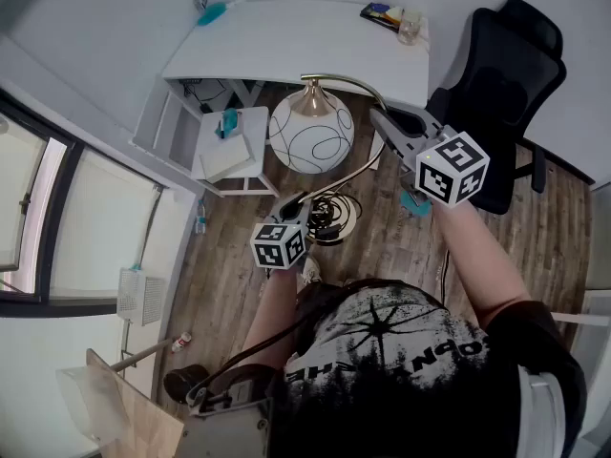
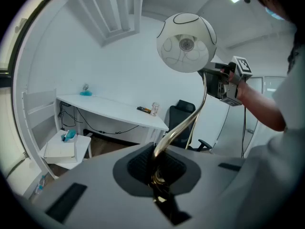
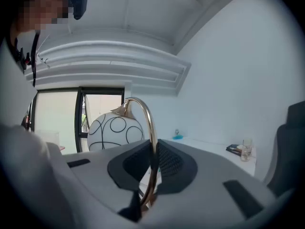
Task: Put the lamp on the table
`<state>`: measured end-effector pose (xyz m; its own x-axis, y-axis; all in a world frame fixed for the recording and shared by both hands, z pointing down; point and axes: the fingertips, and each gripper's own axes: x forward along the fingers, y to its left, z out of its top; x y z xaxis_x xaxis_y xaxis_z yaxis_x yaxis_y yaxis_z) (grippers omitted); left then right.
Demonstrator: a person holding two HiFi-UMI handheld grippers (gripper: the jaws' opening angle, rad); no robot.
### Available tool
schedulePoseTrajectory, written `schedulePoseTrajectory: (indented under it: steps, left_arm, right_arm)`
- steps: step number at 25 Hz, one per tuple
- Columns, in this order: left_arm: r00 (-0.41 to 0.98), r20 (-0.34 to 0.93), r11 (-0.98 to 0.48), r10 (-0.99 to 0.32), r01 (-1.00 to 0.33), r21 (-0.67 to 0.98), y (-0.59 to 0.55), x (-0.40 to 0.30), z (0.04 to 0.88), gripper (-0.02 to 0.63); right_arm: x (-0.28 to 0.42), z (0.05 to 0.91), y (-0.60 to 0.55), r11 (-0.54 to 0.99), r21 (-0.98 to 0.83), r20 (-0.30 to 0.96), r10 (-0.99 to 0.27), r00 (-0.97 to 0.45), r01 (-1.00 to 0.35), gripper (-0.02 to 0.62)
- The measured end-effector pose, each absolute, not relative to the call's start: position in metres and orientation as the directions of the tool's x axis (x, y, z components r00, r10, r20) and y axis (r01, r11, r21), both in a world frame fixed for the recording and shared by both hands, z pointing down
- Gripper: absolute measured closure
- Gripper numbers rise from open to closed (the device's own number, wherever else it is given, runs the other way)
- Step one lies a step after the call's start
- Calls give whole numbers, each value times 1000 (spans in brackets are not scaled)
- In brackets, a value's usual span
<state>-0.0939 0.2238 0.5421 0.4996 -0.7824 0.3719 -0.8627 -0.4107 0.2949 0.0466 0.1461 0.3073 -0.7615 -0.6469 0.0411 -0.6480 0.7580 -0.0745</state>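
The lamp has a white globe shade (image 1: pixel 310 132) with black looping lines, a curved brass stem (image 1: pixel 355 86) and a round brass base (image 1: pixel 336 215). It is held in the air above the wooden floor, in front of the white table (image 1: pixel 315 41). My left gripper (image 1: pixel 304 202) is shut on the stem low down, near the base. My right gripper (image 1: pixel 378 118) is shut on the upper arc of the stem. The left gripper view shows the stem (image 2: pixel 161 166) pinched between the pads and the shade (image 2: pixel 187 43) above. In the right gripper view the stem (image 3: pixel 152 168) is clamped too, beside the shade (image 3: pixel 114 132).
A black office chair (image 1: pixel 506 84) stands right of the table. A small white side table (image 1: pixel 234 146) with a teal item sits under the table's left end. A glass (image 1: pixel 410 29) and dark items rest on the table's right corner. A window wall runs along the left.
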Motion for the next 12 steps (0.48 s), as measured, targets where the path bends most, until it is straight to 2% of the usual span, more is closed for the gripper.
schedulePoseTrajectory:
  steps: [12]
  left_arm:
    - [488, 376, -402, -787, -870, 286, 223, -112, 540, 588]
  right_arm:
    - [30, 304, 148, 758, -77, 34, -647, -762, -647, 561]
